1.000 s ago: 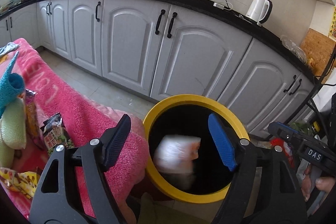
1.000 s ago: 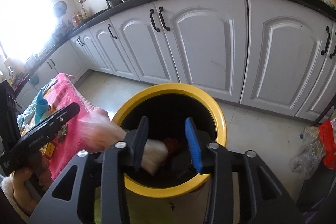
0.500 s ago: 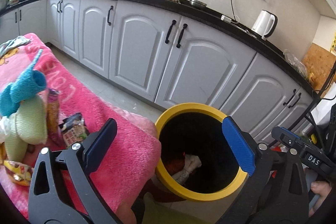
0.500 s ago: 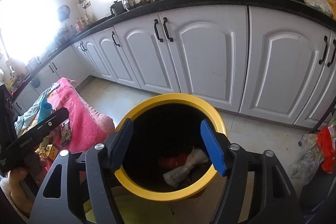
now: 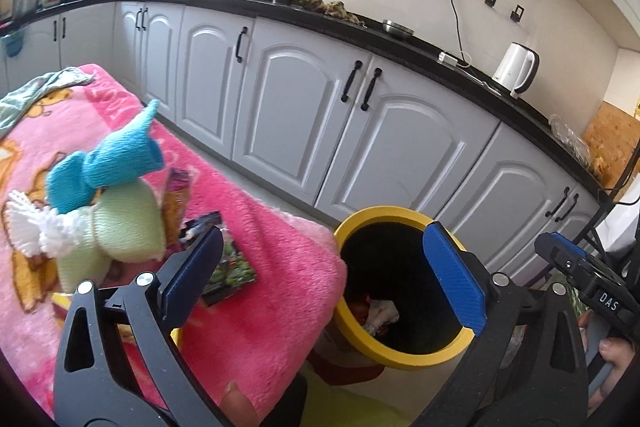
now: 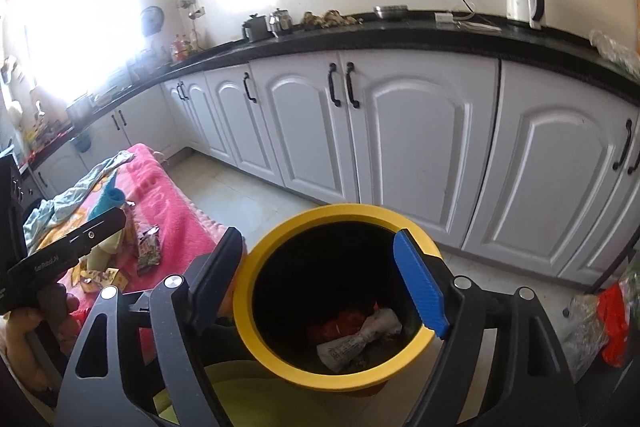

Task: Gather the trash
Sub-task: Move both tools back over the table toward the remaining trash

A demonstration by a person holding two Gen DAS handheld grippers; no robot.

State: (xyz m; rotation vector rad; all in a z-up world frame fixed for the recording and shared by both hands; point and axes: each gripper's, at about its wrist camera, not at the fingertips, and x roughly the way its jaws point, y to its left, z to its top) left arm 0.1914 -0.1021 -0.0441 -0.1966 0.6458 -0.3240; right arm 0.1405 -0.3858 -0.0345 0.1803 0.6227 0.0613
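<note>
A bin with a yellow rim [image 5: 400, 359] [image 6: 340, 375] stands on the floor beside a pink blanket [image 5: 280, 291]. In it lie a crumpled white wrapper [image 5: 382, 313] [image 6: 360, 335] and red wrappers [image 6: 344, 323]. My left gripper [image 5: 324, 275] hangs wide open over the blanket's corner and the bin's edge, with nothing in it. Above the bin's mouth my right gripper [image 6: 320, 279] has its jaws opening, nothing between them. On the blanket lie a dark snack packet [image 5: 228, 267], an orange packet [image 5: 176, 199] and yellow wrappers [image 6: 96, 277].
Blue and green knitted items [image 5: 108, 163] and a pale cloth [image 6: 80, 191] lie on the blanket. White cabinets [image 6: 420, 147] under a black counter run behind the bin. Plastic bags [image 6: 592, 319] sit on the floor at the right. Tiled floor [image 6: 248, 203] separates blanket and cabinets.
The white wrapper left the right jaws and now lies in the bin. Both grippers opened wider and pulled back and up. The left view swung left, showing more blanket.
</note>
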